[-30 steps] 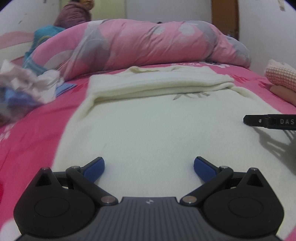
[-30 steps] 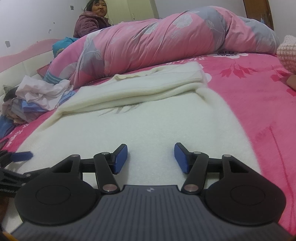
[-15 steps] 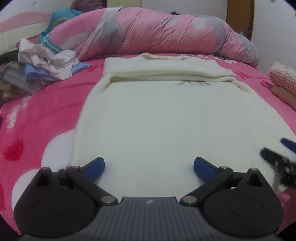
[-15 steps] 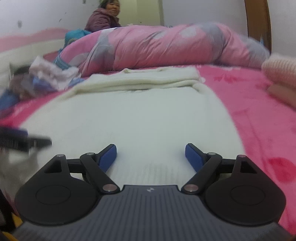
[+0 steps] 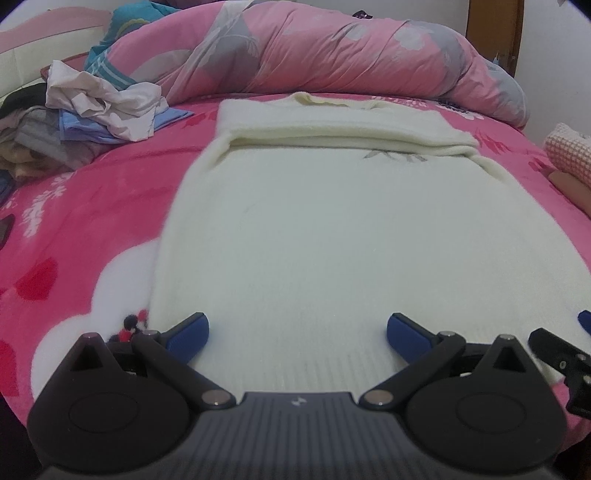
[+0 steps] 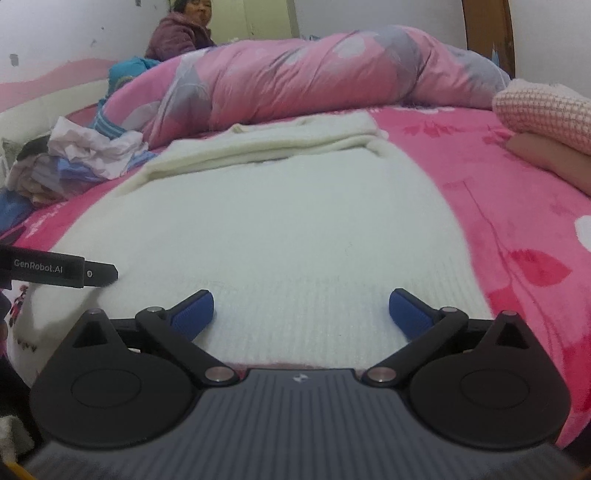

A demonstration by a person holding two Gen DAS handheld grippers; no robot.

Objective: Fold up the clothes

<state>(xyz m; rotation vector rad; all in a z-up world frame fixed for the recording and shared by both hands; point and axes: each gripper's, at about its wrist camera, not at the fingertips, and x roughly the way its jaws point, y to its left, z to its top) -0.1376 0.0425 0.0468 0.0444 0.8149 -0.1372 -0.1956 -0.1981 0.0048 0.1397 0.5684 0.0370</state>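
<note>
A cream knitted sweater [image 5: 332, 236] lies flat on the pink bed, its far end folded over into a thick band [image 5: 343, 129]. My left gripper [image 5: 297, 332] is open just above the sweater's near hem, toward its left corner, holding nothing. My right gripper [image 6: 301, 314] hovers over the near hem toward the right side [image 6: 280, 236], its jaws opening wide with only cloth below them and nothing gripped. The right gripper's finger [image 5: 561, 354] shows at the left view's right edge. The left gripper's finger [image 6: 62, 271] shows at the right view's left edge.
A rolled pink and grey quilt [image 5: 332, 55] lies across the far side of the bed. Crumpled clothes [image 5: 92, 107] are piled at the left. A pink knitted item [image 6: 546, 110] lies at the right. A person [image 6: 181, 33] sits behind the quilt.
Both grippers have drawn back toward the sweater's near hem. The right gripper's jaws have spread from half open to wide. The left jaws kept their width.
</note>
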